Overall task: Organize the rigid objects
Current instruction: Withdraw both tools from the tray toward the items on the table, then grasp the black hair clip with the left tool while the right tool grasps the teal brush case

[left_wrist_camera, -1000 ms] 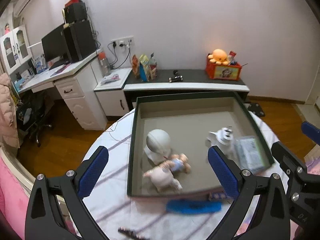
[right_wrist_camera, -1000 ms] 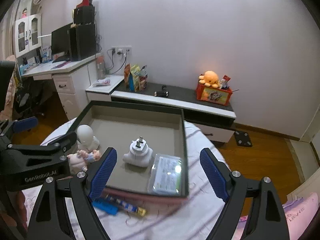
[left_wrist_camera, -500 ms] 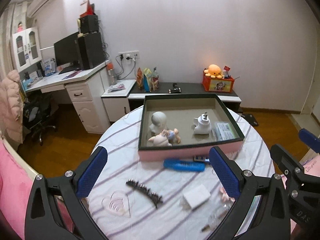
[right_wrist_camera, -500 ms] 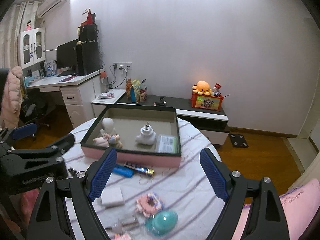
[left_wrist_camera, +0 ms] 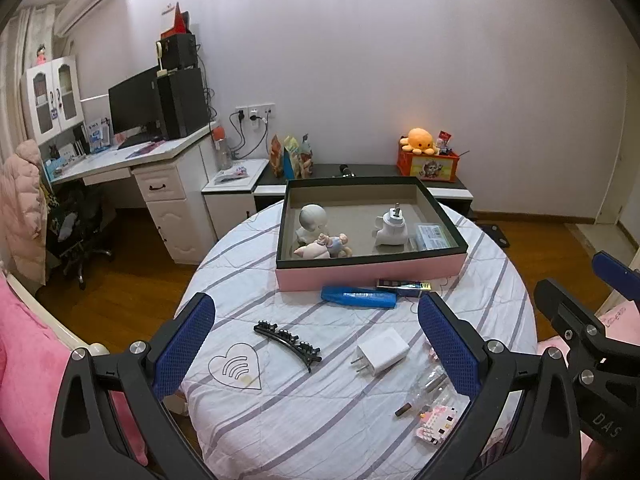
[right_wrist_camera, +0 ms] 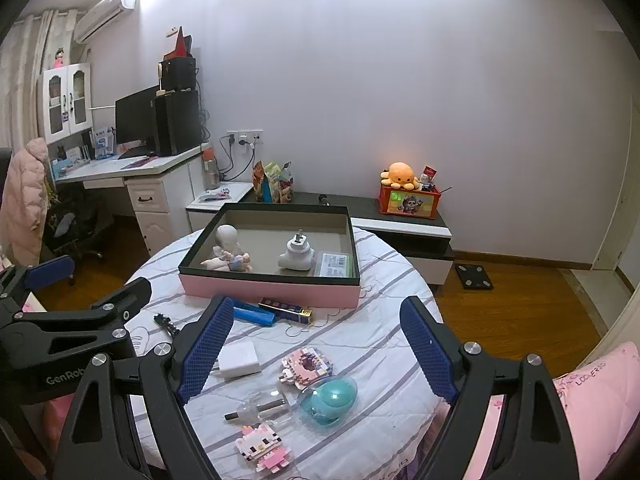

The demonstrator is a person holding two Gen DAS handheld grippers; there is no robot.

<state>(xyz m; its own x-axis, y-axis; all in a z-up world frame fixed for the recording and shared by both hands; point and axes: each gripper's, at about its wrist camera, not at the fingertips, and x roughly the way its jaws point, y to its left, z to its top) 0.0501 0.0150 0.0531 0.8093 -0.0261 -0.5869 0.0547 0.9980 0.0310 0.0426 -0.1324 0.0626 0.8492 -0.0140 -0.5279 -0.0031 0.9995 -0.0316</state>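
Both grippers, left [left_wrist_camera: 316,344] and right [right_wrist_camera: 316,354], hang above the near side of the round table [left_wrist_camera: 240,264], jaws wide, nothing between the pads. Pink box [left_wrist_camera: 372,274] sits at the far side; inside it are a white bust [left_wrist_camera: 313,220], a doll [left_wrist_camera: 326,246], a white adapter [left_wrist_camera: 391,229] (upright) and a clear case [left_wrist_camera: 432,236]. Outside, just before the box: blue case [left_wrist_camera: 358,297]. Nearer: hair clip [left_wrist_camera: 287,338], charger [left_wrist_camera: 382,352], teal egg [right_wrist_camera: 332,398], two pink block figures [right_wrist_camera: 306,366].

Box [left_wrist_camera: 370,270] at table's [left_wrist_camera: 248,280] far side, charger [left_wrist_camera: 382,351] nearer, clip [left_wrist_camera: 288,339] left
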